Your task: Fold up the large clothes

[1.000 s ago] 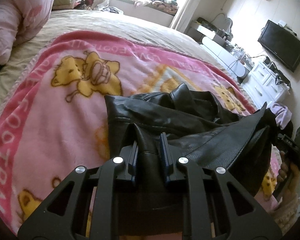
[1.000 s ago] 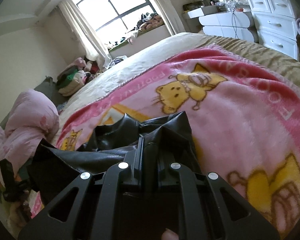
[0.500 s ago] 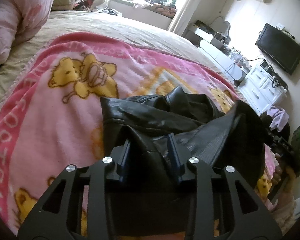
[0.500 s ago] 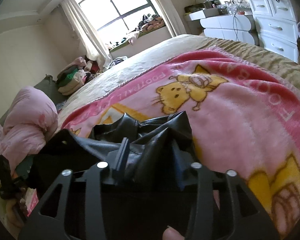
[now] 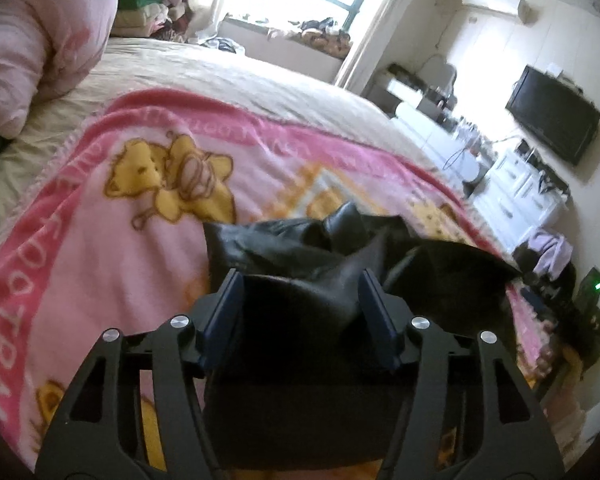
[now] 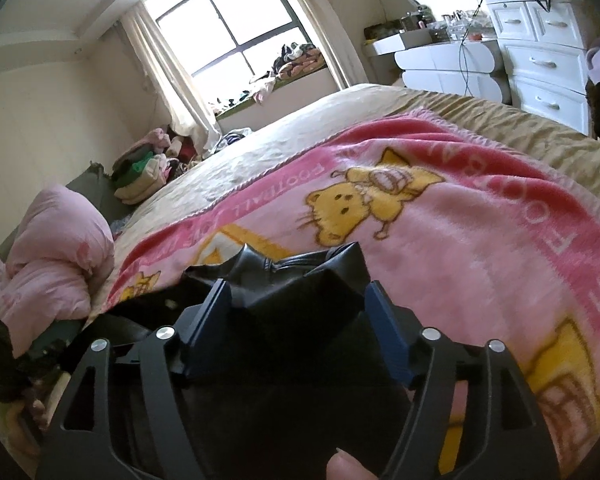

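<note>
A black leather jacket lies bunched on a pink bear-print blanket spread over the bed. My left gripper sits low over the jacket's near edge. Its jaws are opening, and a raised fold of leather lies loose between the blue pads. In the right wrist view the jacket rests on the same blanket. My right gripper also has its jaws opening, with a peak of leather between them and not pinched. A fingertip shows at the bottom edge of that view.
A pink duvet is heaped at the bed's head and folded clothes are stacked beyond it. White drawers and a wall television stand past the bed's far side. A window is at the back.
Both grippers went from shut on the jacket's folds to jaws spread apart. The pinched leather has slackened and sunk toward the blanket. Neither hand has shifted much.
</note>
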Demonstrator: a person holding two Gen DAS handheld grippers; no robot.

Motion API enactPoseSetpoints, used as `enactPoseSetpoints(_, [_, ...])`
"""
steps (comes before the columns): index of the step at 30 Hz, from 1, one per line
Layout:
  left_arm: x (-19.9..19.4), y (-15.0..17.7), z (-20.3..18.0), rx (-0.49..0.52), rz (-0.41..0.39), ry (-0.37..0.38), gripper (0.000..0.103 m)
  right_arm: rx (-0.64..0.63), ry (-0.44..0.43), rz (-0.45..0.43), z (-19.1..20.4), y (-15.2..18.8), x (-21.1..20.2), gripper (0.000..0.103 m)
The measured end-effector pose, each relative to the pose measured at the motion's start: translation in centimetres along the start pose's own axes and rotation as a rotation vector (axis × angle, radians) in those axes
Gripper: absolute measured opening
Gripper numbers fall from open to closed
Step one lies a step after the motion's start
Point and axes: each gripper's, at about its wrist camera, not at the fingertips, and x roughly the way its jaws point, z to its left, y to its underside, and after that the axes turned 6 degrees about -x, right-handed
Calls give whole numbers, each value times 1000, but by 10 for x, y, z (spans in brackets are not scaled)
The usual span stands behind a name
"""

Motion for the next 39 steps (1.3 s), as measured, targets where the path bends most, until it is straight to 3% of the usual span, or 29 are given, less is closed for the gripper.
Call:
enactPoseSetpoints(8, [13,1,10,29,17,-83,53,-71,60,34,5,1,6,70])
enactPoseSetpoints(11, [23,3,12,55,51,-92,62,-129,84,55,12,3,12,70])
enactPoseSetpoints(22, [67,16,13,128,132,-123,62,-278,146,177,22,-12,67,70])
enactPoseSetpoints(25, [68,15,13,144,117,-131,49,-298,167,211,22,-16,86,70])
enactPoseSetpoints(27, [65,14,13,155,98,-146,29,-305,170,220,22,-16,95,66])
enactPoseSetpoints(28, [65,13,12,154,91,-147,23,-308,169,219,22,-16,96,44])
enactPoseSetpoints(30, [60,11,12,151,77,-130,9,-299,187,197,22,-16,94,22])
enactPoseSetpoints(33, [48,6,3,180,32,-114,6,-211,139,142,14,-19,78,17])
enactPoseSetpoints(39, [28,-13,-11,201,-45,-72,5,14,-12,19,-6,-49,42,15])
